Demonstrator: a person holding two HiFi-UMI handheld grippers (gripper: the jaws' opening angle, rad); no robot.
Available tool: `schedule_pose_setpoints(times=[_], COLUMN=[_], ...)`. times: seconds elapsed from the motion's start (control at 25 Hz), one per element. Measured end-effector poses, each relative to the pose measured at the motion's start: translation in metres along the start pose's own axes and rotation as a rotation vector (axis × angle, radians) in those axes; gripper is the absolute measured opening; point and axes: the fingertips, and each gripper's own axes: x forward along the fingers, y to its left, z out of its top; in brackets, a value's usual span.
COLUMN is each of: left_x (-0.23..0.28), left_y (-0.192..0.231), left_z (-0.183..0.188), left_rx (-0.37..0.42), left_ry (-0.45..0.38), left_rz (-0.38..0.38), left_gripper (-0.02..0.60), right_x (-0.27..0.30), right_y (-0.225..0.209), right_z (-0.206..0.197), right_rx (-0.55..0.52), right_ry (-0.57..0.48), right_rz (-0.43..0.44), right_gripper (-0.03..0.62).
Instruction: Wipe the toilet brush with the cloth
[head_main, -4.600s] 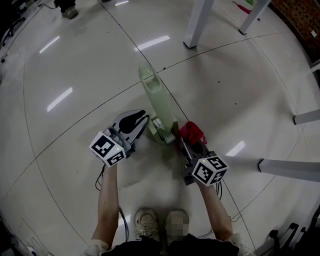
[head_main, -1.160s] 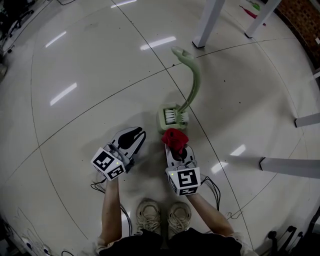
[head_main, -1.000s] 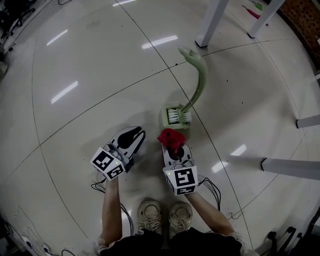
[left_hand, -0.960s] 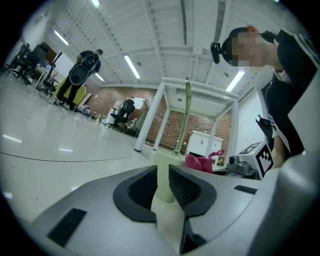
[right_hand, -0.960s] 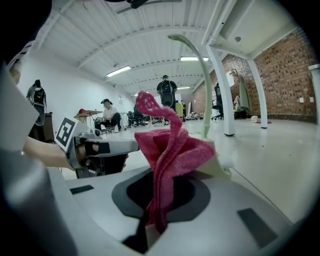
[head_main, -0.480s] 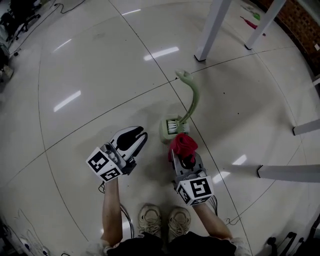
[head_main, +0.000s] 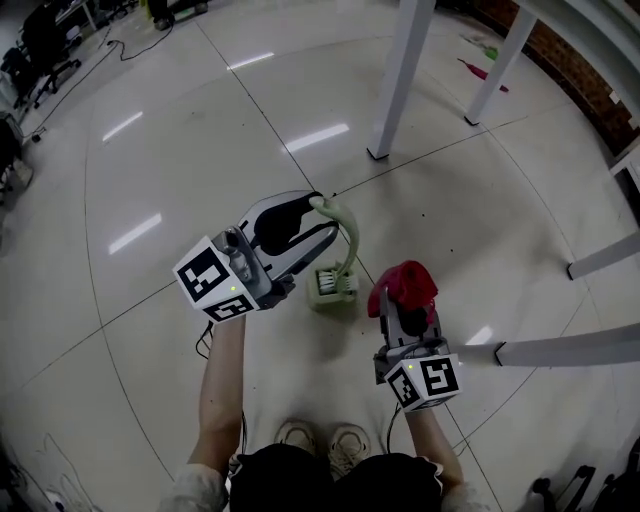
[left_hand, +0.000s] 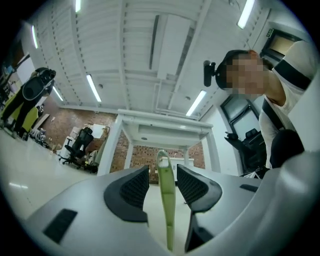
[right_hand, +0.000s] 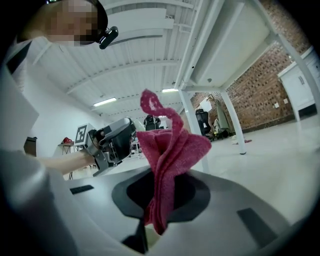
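The pale green toilet brush (head_main: 333, 285) stands on the floor, and its curved handle (head_main: 345, 225) rises to a hooked tip. My left gripper (head_main: 322, 213) is raised at that tip. In the left gripper view the handle (left_hand: 166, 210) runs upright between the two black pads (left_hand: 135, 187), with a gap on each side. The left gripper's (left_hand: 162, 175) jaws are opening. To the right of the brush, my right gripper (head_main: 400, 303) is shut on a bunched red cloth (head_main: 408, 282). The cloth (right_hand: 167, 160) sticks up out of its jaws.
White table legs (head_main: 395, 80) (head_main: 495, 60) stand beyond the brush. White bars (head_main: 560, 350) (head_main: 600, 258) lie low at the right. The person's shoes (head_main: 310, 440) are just below the grippers. Office chairs and cables sit at the far left edge.
Both grippers have risen off the floor. The left one moved up and right to the top of the brush handle. The right one lifted with the red cloth still in it.
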Motion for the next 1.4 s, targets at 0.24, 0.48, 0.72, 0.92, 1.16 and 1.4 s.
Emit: schedule_pose_setpoints(times=[0.24,0.48,0.72,0.92,1.16,1.4], left_x=[0.008,0.026,0.074,0.126,0.140,0.126], left_y=[-0.005,0.009,0.014,-0.013,-0.094,-0.142], left_z=[0.014,0.062,0.264,0.504,0.703,0.709], left_rx=[-0.003,-0.024,-0.034,-0.068,-0.072,-0.064], left_ry=[-0.051,-0.100,-0.060,-0.073,-0.070,-0.049], left_rz=[-0.044,-0.028,0.029,0.096,0.171,0.143], left_gripper=[0.103,0.101,0.101,0.100,0.100,0.100], right_x=[0.004,0.031,0.043,0.026,-0.027,-0.072], right_y=[-0.010,-0.013,0.037,0.106,0.222,0.294], right_z=[0.028,0.078,0.289,0.550,0.765,0.831], right_rx=[-0.005,-0.018,0.023,0.009,-0.026,-0.041], right_ry=[-0.042,-0.048,-0.021,-0.028,-0.065,-0.217], right_rz=[0.018,0.036,0.028,0.042,0.163,0.420], right_gripper=[0.031,0.031,0.032,0.031,0.032,0.032])
